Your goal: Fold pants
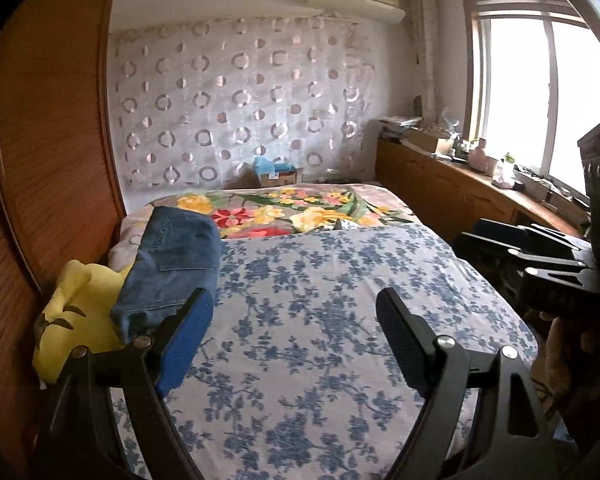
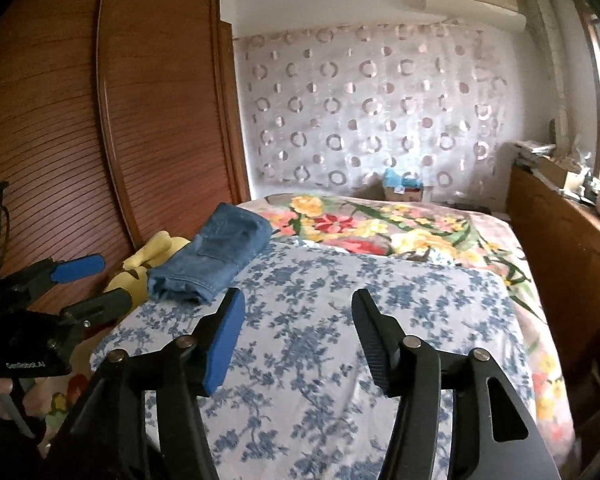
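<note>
**Folded jeans rest at the bed's left edge, both grippers empty**

The wide bed with its blue-flowered white sheet fills the room ahead of me. A bright flowered blanket lies across its far end, and a tall brown slatted wardrobe stands along its left side.

The pair of blue denim pants lies as a compact folded bundle on the left edge of the bed, partly over a crumpled yellow cloth wedged against the wardrobe. Its long axis runs from the near left towards the far middle of the bed. The fold looks finished to me.

The left gripper, black-framed with one blue pad, has its jaws spread wide with nothing between them. The right gripper is likewise parted and empty.

The pants lie ahead and to the left of both tools. The left one is clearly nearer, its blue pad just beside the bundle's near end, so any further touch would fall to it.

The left camera alone shows the bright window and the cluttered wooden sill. The right camera alone shows the bundle whole and both wardrobe doors.
</note>
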